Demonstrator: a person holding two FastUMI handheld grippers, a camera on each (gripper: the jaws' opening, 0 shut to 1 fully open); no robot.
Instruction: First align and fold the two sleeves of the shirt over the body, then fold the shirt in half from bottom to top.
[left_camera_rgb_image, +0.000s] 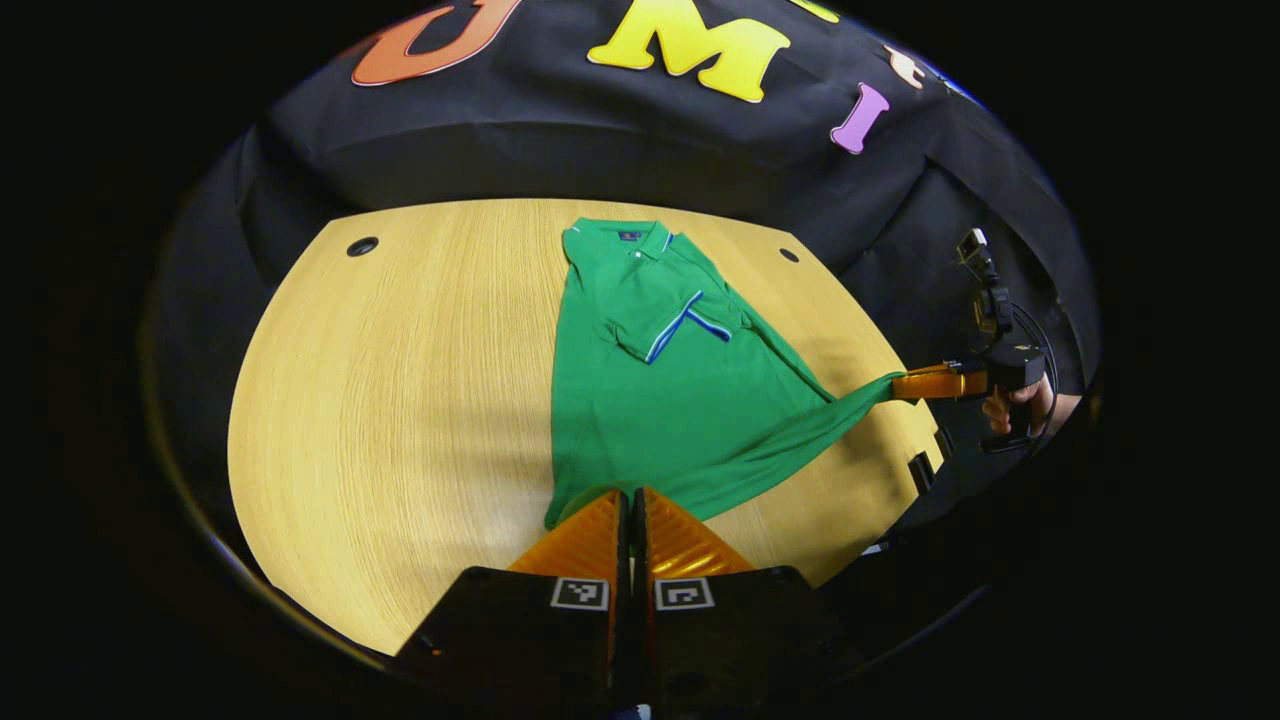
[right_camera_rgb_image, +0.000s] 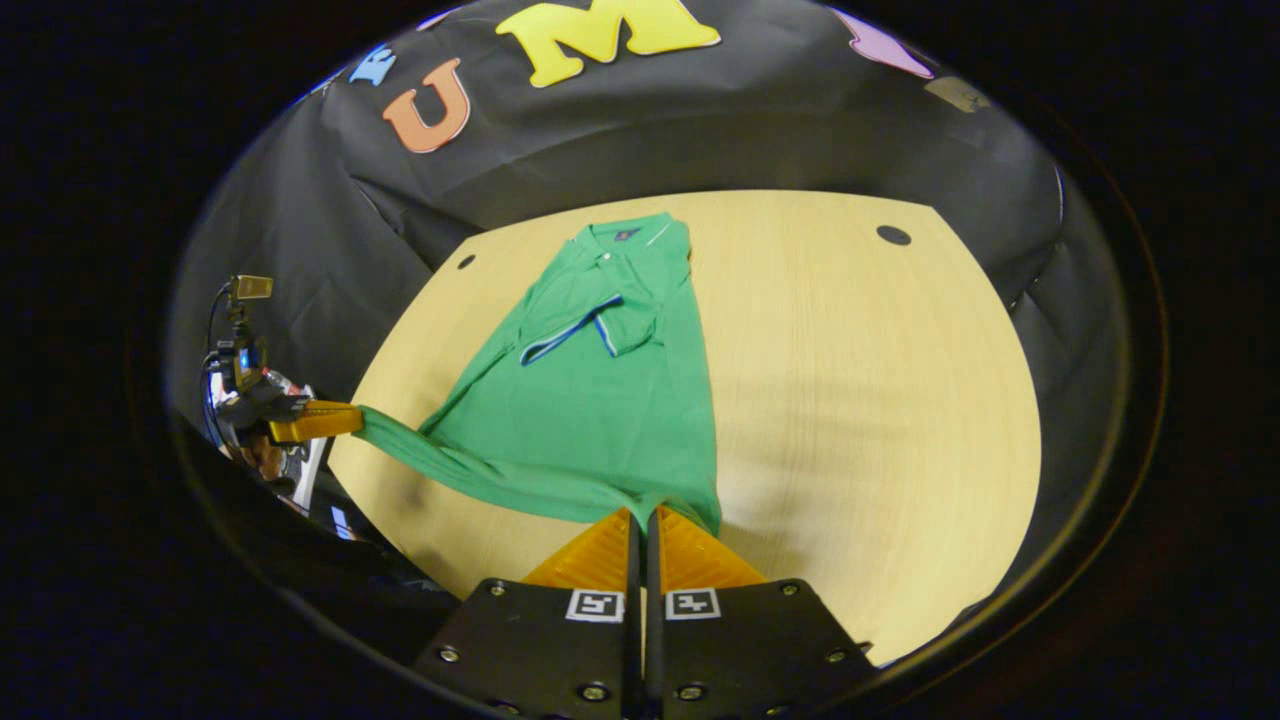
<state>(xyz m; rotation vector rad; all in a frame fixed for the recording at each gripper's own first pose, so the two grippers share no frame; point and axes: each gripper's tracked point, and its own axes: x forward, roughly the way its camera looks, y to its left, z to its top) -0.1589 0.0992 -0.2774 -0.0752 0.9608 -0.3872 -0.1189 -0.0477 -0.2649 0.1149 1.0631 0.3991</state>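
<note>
Both tools hold the hem of the green shirt (left_camera_rgb_image: 660, 400), one at each bottom corner. In the left gripper view my left tool (left_camera_rgb_image: 632, 497) has its fingers pressed together with the near corner of the hem clamped between them. Farther off in that view, my right tool (left_camera_rgb_image: 905, 385) pinches the opposite hem corner, drawing the cloth into a taut strip off the side of the surface (left_camera_rgb_image: 400, 400). The right gripper view agrees: right tool (right_camera_rgb_image: 645, 515) closed on the hem edge, left tool (right_camera_rgb_image: 350, 418) gripping the stretched corner beside the surface rim.

The shirt lies collar (left_camera_rgb_image: 620, 238) away from me, flat on the wooden surface. Both sleeves (left_camera_rgb_image: 665, 325) rest folded over the chest, their striped cuffs meeting near the middle. I judge the sleeve step complete.

Holding the two hem corners spread apart keeps the bottom edge straight, which the bottom-to-top fold needs. The next move calls for lifting both corners evenly and carrying them toward the collar. Risk: uneven tension may drag the body sideways and disturb the folded sleeves.
</note>
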